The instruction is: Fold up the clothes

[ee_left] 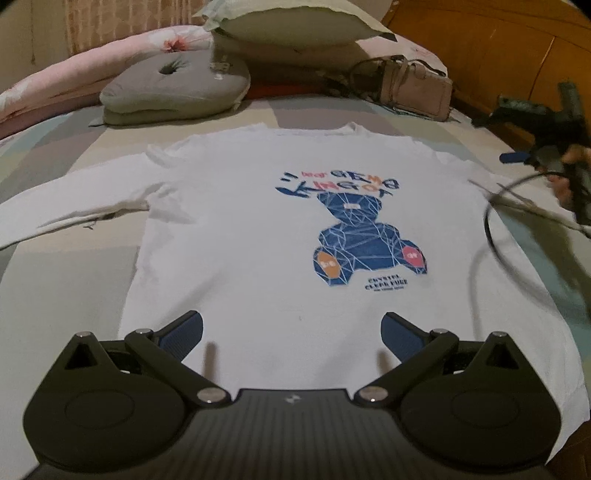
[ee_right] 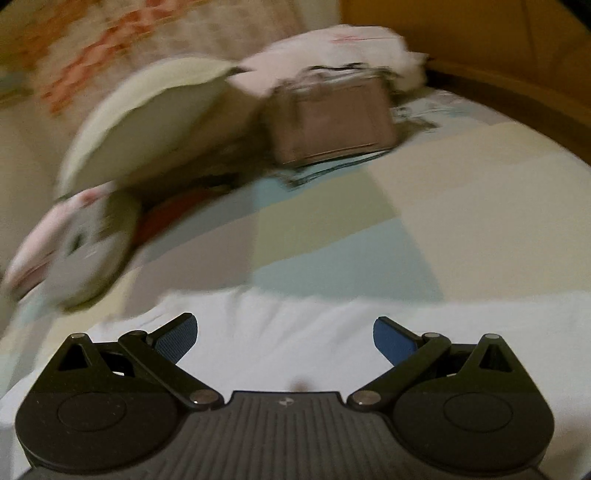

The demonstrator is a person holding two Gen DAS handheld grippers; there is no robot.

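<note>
A white long-sleeved shirt point(ee_left: 236, 236) with a blue bear print point(ee_left: 364, 240) lies flat, front up, on the bed, collar at the far end. Its left sleeve point(ee_left: 62, 210) stretches out to the left. My left gripper point(ee_left: 291, 332) is open and empty above the shirt's near hem. My right gripper point(ee_right: 285, 334) is open and empty over white shirt cloth point(ee_right: 280, 325); it also shows blurred at the right edge of the left wrist view point(ee_left: 546, 155), beside the shirt's right shoulder. The right wrist view is blurred by motion.
The bed has a pastel patchwork sheet point(ee_left: 55, 280). At its head lie a grey cushion point(ee_left: 173, 85), stacked pillows point(ee_left: 295, 26) and a pink handbag point(ee_left: 417, 88). A wooden headboard or wardrobe point(ee_left: 517, 48) stands at the right.
</note>
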